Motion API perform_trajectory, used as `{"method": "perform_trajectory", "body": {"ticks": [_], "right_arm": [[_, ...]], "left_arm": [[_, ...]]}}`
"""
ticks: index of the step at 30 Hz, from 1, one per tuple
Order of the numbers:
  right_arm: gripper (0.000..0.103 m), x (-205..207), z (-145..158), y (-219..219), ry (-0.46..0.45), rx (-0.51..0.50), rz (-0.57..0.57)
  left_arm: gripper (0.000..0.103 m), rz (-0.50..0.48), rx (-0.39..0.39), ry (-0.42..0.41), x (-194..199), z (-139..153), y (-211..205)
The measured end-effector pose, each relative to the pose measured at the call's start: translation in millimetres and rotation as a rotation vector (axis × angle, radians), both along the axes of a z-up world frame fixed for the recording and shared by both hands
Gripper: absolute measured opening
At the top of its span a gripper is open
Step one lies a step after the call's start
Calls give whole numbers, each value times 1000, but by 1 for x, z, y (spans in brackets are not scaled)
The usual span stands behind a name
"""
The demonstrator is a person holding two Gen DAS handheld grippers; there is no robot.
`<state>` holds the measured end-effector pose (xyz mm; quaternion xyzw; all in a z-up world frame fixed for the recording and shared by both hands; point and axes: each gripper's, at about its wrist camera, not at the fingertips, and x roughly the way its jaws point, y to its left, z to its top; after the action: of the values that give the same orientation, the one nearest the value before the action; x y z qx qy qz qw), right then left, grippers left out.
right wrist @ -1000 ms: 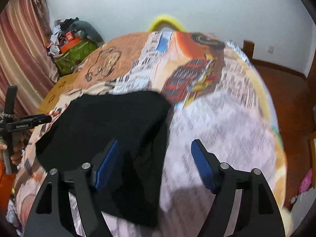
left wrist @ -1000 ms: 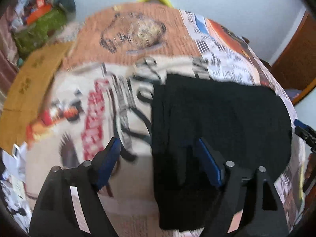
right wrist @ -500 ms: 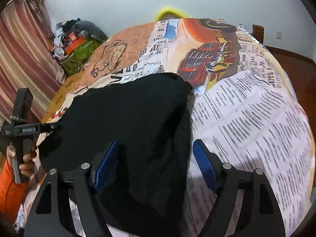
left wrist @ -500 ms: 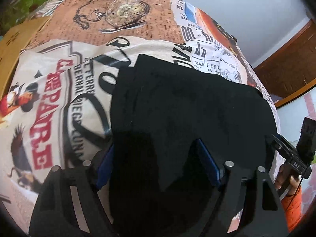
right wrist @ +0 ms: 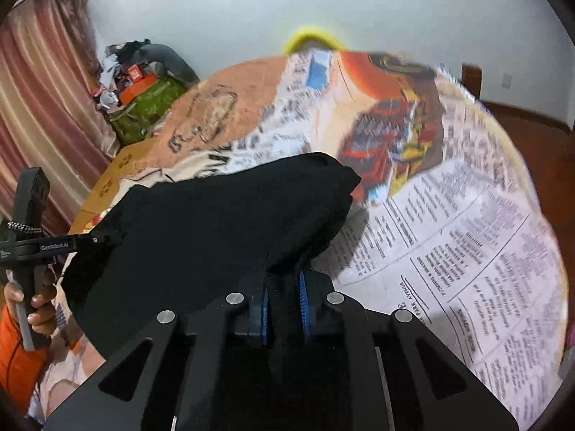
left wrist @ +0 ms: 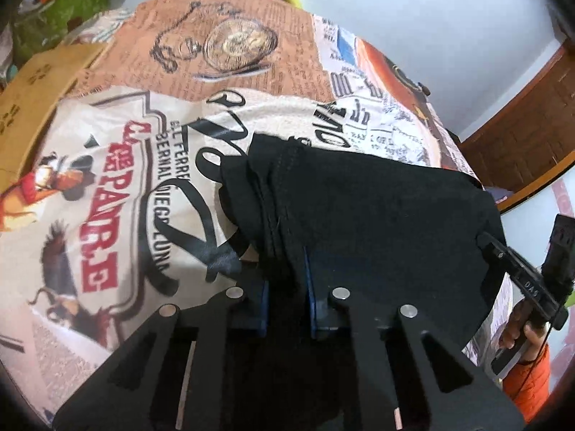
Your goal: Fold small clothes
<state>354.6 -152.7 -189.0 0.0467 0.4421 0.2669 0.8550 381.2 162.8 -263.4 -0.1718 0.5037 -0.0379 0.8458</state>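
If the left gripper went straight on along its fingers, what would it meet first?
The left gripper is closing, with the black garment already between its pads, so it would first push into that cloth, probably then the printed bedspread beneath; depth is unclear.

At your twelve o'clock a yellow hoop peeks over the printed cloth. At ten o'clock, a green bag sits by the curtain; a cardboard box lies nearer.
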Motion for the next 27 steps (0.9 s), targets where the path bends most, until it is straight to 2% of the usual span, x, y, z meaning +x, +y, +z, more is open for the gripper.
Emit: {"method": "perform_trajectory", "body": {"ticks": [8,12,17,22,27], "right_arm": [[10,-30,49,24,-96,-5,57],[9,-45,71,41,-136,11,86],[9,-60,92,65,-167,48,125],[9,-74,95,98,-166,74,177],[9,-78,78,125,-112,91,204]], "left_arm": [[13,11,44,-107,-44,55,11],[13,32,58,-158,-70,82,27],[13,67,115,-210,-105,112,50],[13,108,147,-205,-129,117,80],[13,140,121,-137,-132,96,110]]}}
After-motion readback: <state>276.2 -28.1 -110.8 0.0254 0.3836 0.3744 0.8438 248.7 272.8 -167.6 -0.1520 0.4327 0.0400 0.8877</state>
